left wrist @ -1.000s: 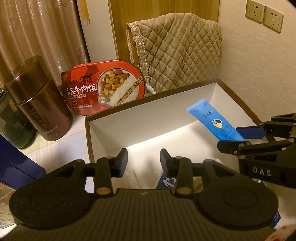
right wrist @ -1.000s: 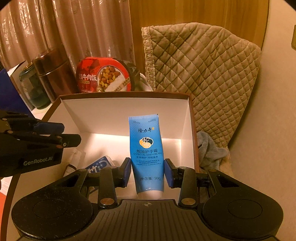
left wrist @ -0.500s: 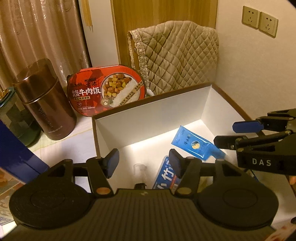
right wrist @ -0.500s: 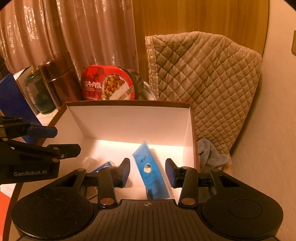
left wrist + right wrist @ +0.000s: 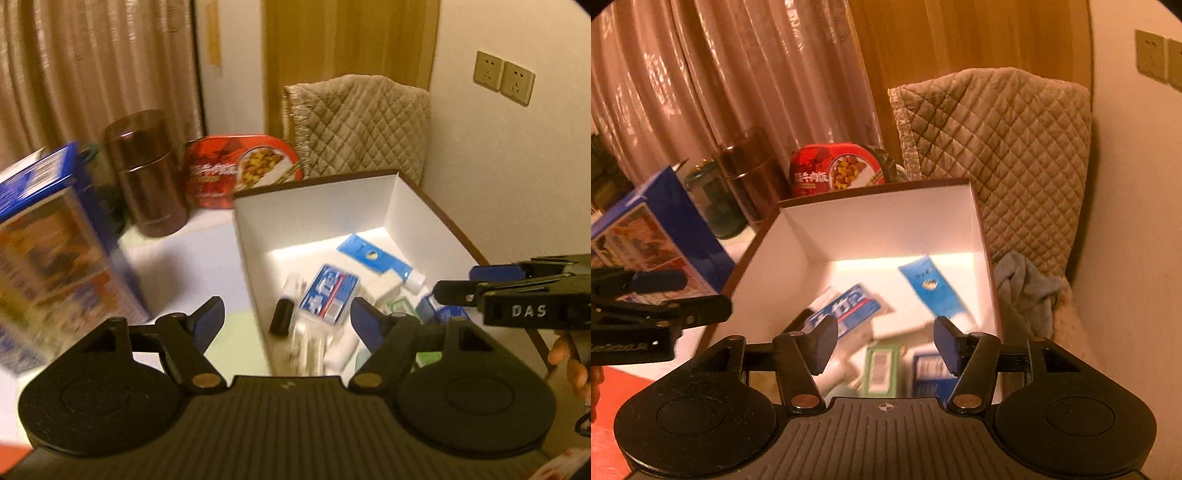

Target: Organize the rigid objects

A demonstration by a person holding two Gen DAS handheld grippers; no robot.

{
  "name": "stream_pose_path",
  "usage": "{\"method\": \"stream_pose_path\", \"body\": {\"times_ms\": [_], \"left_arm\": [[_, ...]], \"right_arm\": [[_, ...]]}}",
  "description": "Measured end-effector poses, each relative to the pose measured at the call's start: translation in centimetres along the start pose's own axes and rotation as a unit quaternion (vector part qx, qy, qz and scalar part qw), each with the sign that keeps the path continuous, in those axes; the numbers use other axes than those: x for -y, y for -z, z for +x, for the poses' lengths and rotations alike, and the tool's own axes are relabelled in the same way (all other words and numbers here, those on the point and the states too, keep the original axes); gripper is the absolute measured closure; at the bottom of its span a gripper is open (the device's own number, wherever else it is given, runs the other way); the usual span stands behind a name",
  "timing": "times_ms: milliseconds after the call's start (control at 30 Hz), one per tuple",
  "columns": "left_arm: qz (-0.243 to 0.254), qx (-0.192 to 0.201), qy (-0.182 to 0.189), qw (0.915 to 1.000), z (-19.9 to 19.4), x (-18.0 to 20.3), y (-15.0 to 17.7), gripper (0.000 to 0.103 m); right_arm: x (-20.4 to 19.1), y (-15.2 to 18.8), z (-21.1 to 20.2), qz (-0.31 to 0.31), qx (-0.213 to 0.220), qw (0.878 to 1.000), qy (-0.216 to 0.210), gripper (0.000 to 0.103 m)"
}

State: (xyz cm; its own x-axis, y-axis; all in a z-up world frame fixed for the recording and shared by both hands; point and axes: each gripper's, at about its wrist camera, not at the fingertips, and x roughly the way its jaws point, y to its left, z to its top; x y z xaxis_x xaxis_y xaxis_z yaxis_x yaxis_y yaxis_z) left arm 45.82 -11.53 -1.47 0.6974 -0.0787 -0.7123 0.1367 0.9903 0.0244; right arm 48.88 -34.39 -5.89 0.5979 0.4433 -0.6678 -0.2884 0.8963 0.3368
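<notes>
1. Box (image 5: 317, 206) — open, white inside, brown rim; we count in it a blue tube (image 5: 373, 254), a blue-and-white pack (image 5: 328, 291), a small dark-capped bottle (image 5: 286, 306) and cartons nearer us, too blurred to name.
2. Left gripper (image 5: 288, 317): its jaws have just been opening and stand wide, nothing between them, above the box's near left wall.
3. Right gripper (image 5: 884, 341): its jaws have just been opening, about halfway, empty, over the cartons.
4. Handling: we judge the tube light and soft-walled — best taken across its middle; the pack looks stiff, best gripped by its long edges.
5. Views: the left one alone shows a hand (image 5: 569, 363) and the bottle clearly; the right alone shows a green carton (image 5: 881, 367) and a grey cloth (image 5: 1023, 291) outside the box.
</notes>
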Motion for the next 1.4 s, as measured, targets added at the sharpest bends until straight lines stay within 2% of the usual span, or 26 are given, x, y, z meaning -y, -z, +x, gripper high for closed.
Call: {"method": "stream_pose_path", "body": {"times_ms": [233, 833, 1067, 1400], "left_arm": [[-0.046, -0.012, -0.019, 0.9987, -6.7, -1.5, 4.7, 0.031], [-0.09, -0.026, -0.045, 0.9946, -21.7, -4.9, 18.4, 0.031], [-0.096, -0.031, -0.05, 0.9936, -25.6, -5.9, 22.6, 0.031], [-0.103, -0.034, -0.06, 0.9923, -29.1, -7.1, 26.5, 0.031]], "right_arm": [[-2.6, 3.3, -5.2, 0.013, 0.005, 1.0, -0.018, 0.048], [-15.3, 16.7, -14.2, -0.027, -0.053, 0.997, -0.055, 0.045], [-19.3, 20.3, -16.4, -0.039, -0.057, 0.996, -0.062, 0.045], [-23.4, 23.7, -18.3, -0.056, -0.066, 0.994, -0.073, 0.044]]}}
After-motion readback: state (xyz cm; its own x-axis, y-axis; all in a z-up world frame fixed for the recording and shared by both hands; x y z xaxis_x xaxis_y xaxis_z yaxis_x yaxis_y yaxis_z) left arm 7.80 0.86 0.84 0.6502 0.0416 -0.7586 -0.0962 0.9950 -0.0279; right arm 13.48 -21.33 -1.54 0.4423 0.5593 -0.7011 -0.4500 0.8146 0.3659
